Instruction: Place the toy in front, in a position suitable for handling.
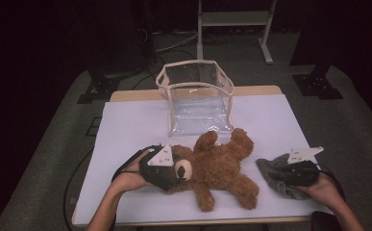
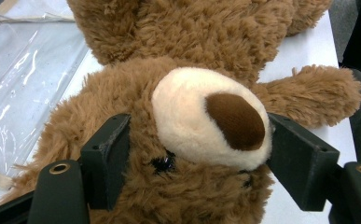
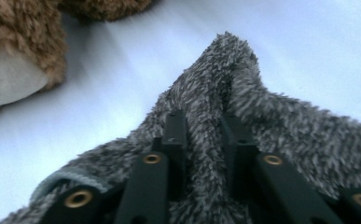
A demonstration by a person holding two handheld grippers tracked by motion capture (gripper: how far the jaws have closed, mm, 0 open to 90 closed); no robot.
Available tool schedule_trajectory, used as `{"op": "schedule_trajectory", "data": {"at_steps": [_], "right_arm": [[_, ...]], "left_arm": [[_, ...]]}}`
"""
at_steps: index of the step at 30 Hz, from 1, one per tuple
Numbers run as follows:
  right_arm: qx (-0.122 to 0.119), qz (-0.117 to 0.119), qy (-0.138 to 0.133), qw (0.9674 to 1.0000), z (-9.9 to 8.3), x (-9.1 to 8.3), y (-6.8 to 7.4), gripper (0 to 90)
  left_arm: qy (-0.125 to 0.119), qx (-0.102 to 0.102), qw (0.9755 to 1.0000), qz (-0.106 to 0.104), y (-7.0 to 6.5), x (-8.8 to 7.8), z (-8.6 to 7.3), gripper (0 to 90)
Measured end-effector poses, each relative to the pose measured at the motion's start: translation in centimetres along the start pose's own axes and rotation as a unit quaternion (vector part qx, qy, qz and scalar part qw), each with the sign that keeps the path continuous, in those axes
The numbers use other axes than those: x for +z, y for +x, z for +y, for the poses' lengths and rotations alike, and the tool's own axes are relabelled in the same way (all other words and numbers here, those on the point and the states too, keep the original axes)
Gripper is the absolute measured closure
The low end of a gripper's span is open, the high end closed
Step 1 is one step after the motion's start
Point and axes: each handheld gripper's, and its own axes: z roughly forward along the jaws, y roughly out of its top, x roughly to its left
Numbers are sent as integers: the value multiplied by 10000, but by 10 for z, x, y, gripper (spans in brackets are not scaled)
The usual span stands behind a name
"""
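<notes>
Two grips: left hand-held gripper (image 2: pixel 197 154) clamps the bear (image 2: pixel 201 116)'s head; right hand-held gripper (image 3: pixel 204 135) pinches the grey cloth (image 3: pixel 243 116), near right on the desk (image 1: pixel 126 125).

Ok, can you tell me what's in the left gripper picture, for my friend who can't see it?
A fluffy brown teddy bear has its head squeezed between the two black jaws of the left gripper, one on each side of its cream snout and dark brown nose. The bear lies on a white table, and a clear plastic bag rests to the left.
</notes>
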Motion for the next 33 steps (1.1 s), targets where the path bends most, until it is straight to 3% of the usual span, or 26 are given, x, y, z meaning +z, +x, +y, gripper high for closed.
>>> {"op": "schedule_trajectory", "data": {"at_steps": [6,9,11,13,17,23,27,30,33], "right_arm": [[90,86,-246,9996,-5,-3,-1,813],[113,194,-583,9980,-2,-13,4,814],[-50,334,-945,9950,11,-28,14,814],[-109,380,-1016,9940,16,-31,18,813],[-587,629,-1247,9885,46,-36,42,813],[-1343,1113,-1244,9768,99,-10,81,812],[-1814,1144,-1014,9714,125,19,96,813],[-1817,1196,-929,9716,126,31,94,813],[-1695,1136,-967,9742,115,26,89,813]], "left_arm": [[-74,-69,9999,-20,3,0,-2,258],[-106,-111,9999,-32,5,1,-2,256],[-98,-152,9998,-31,6,1,-1,247],[-81,-168,9998,-27,7,2,0,245],[-44,-204,9998,-20,8,3,3,241],[-108,-281,9995,-22,14,4,2,236],[-80,-334,9994,30,15,5,2,236],[-136,-420,9990,59,16,5,0,237],[-185,-480,9986,91,16,6,0,237]]}}
